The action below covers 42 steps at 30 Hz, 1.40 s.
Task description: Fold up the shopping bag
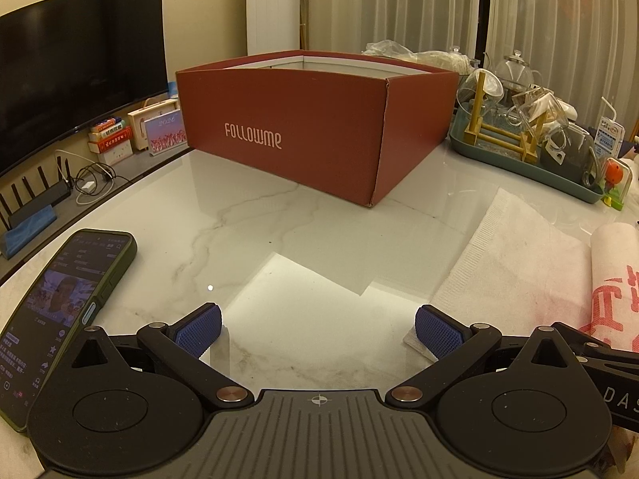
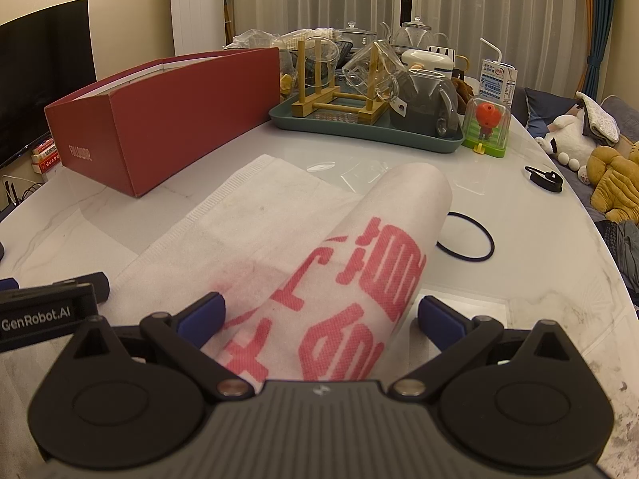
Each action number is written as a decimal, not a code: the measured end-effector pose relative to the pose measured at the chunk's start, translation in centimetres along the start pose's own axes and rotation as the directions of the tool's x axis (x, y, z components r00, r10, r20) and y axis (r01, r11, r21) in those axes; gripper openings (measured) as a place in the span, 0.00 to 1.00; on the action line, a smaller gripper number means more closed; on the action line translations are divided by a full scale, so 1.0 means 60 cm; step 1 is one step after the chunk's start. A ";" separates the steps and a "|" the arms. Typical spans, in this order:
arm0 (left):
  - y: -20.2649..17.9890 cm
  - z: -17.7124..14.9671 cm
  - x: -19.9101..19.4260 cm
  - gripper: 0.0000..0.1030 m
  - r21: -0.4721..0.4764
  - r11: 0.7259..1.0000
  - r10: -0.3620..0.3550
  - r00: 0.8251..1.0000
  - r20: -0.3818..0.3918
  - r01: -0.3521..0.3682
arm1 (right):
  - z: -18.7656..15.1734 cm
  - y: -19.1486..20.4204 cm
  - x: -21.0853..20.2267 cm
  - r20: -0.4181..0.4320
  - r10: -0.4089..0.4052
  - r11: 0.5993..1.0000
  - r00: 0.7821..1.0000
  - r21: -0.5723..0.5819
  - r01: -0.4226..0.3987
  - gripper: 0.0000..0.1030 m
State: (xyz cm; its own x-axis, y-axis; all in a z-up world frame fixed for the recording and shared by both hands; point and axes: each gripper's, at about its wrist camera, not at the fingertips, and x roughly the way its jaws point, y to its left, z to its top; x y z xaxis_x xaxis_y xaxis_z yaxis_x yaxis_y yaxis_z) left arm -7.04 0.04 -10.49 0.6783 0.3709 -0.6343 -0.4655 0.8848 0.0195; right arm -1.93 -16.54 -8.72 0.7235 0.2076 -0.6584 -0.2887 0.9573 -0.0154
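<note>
The shopping bag (image 2: 239, 215) is white non-woven fabric with red printed characters, spread on the marble table. Its near part is rolled into a thick tube (image 2: 391, 231) that runs away from me. My right gripper (image 2: 319, 319) is open, with the tube's near end lying between its blue pads (image 2: 203, 315). In the left wrist view the bag (image 1: 519, 271) lies to the right, with its roll (image 1: 613, 263) at the frame edge. My left gripper (image 1: 318, 331) is open over bare marble, left of the bag, with nothing between its fingers.
A red open box (image 1: 303, 119) marked FOLLOWME stands behind the bag. A lit phone (image 1: 68, 307) lies by the left gripper. A teal tray (image 2: 359, 135) of glassware, a small toy (image 2: 487, 127) and a black hair band (image 2: 471, 235) sit at right, near the table's curved edge.
</note>
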 end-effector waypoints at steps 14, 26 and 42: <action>0.000 0.000 0.000 1.00 0.000 1.000 0.001 1.000 0.000 -0.001 | 0.002 0.002 0.003 -0.001 -0.004 1.000 1.000 0.003 0.004 1.00; -0.065 0.031 0.033 1.00 -0.059 0.988 0.145 0.989 -0.010 -0.146 | 0.022 0.016 0.001 -0.121 -0.005 1.000 0.993 0.010 0.007 1.00; 0.024 0.124 0.015 1.00 0.076 0.959 -0.234 0.914 -0.331 0.273 | 0.016 -0.039 -0.054 -0.182 0.284 0.959 0.941 0.073 -0.275 0.20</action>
State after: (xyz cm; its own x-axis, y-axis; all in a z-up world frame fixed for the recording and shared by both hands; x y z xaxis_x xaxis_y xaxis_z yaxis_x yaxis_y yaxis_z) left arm -2.88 3.76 -5.28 0.5412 0.0388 -0.8400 -0.2178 0.9713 -0.0955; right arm -2.98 -19.27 -5.80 0.4846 0.4307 -0.7614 -0.4301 0.8752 0.2214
